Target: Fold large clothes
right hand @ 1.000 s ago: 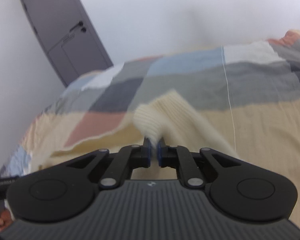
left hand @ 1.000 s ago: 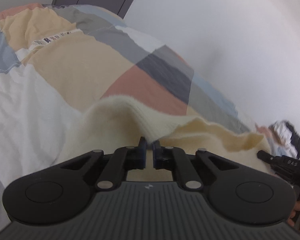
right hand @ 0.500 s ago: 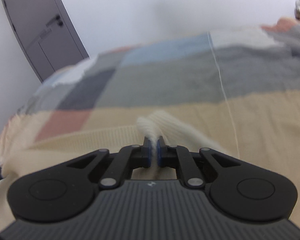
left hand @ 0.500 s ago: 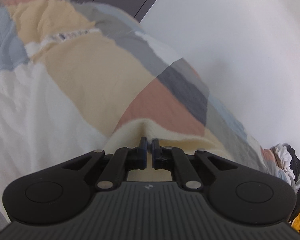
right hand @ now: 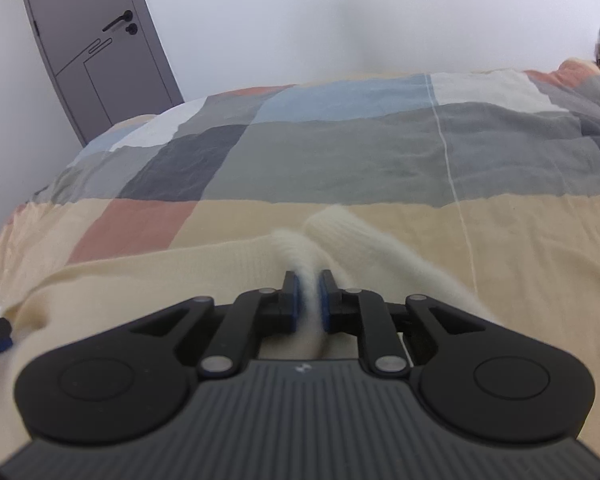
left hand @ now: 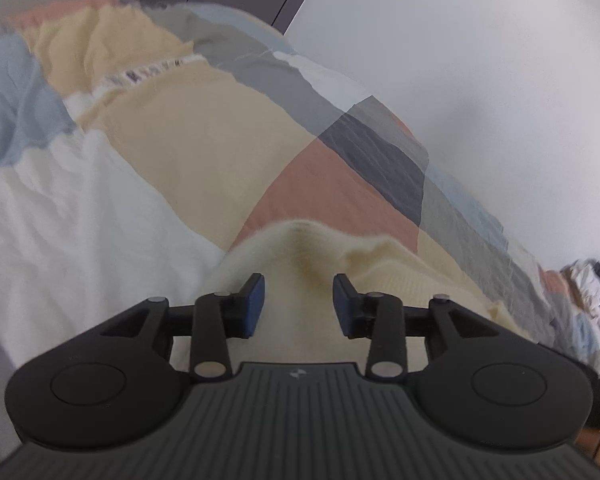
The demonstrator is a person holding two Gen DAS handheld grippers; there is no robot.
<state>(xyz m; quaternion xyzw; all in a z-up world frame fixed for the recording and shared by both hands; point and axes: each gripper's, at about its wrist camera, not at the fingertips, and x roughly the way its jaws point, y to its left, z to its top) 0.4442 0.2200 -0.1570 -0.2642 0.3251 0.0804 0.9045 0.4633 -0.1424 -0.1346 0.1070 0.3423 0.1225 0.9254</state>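
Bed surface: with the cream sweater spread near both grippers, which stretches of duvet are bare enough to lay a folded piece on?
Bare duvet runs from the cream sweater to the wall. Another bare patch is the white panel beside the left gripper. It is crowded near both grippers: the right gripper pinches a sweater fold, and a clothes pile fills the far corner.
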